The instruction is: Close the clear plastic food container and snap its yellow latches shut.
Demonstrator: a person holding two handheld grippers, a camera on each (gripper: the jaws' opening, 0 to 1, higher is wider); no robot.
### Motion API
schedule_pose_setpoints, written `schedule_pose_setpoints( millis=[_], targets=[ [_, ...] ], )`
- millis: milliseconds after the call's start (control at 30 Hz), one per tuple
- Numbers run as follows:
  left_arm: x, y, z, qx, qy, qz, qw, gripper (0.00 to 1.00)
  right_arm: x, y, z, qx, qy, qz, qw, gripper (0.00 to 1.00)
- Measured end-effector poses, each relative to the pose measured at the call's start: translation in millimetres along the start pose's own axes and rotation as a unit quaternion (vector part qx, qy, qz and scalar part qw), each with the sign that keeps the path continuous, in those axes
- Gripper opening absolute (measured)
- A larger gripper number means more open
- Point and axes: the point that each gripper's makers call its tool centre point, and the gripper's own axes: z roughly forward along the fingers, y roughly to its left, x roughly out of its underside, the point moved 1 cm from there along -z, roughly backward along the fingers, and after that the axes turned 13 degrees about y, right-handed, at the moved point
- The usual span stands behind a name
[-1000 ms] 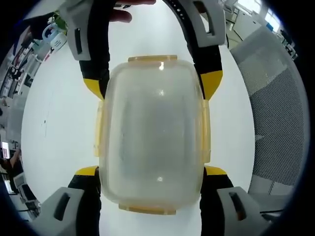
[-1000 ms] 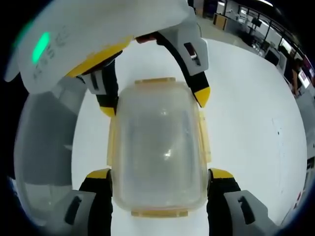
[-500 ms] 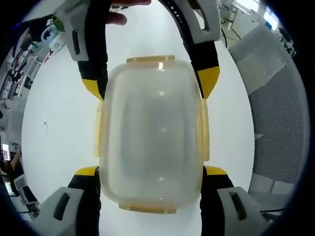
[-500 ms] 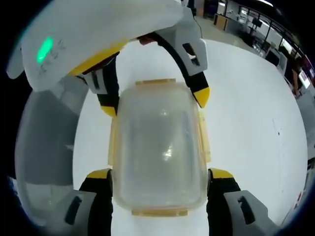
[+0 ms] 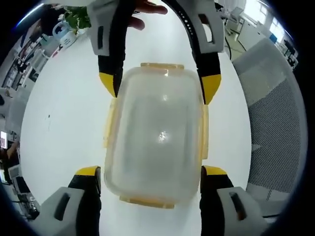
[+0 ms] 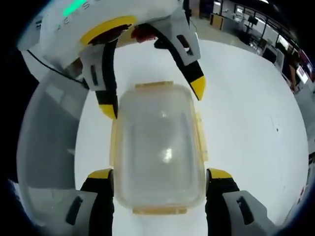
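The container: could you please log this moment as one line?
container: lid on, on table | left gripper: open, straddling | right gripper: open, straddling

I am working in what looks like an open-plan office or lab. My white counter [image 5: 59, 128] stands in a large, brightly lit room. A grey mesh-backed office chair [image 5: 275, 123] sits just beside it, a potted green plant [image 5: 78, 17] stands at the far edge, and rows of desks with equipment [image 6: 256, 24] stretch away across the floor behind.
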Motion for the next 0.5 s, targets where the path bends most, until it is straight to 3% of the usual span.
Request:
schedule_pose_setpoints(
  millis=[500],
  targets=[
    [-2.1,3.2,-6,0.000,-0.031,-0.040,0.9987,0.82,0.8,-6,-12,0.010,-0.024,0.022,0.9994,0.74]
  ],
)
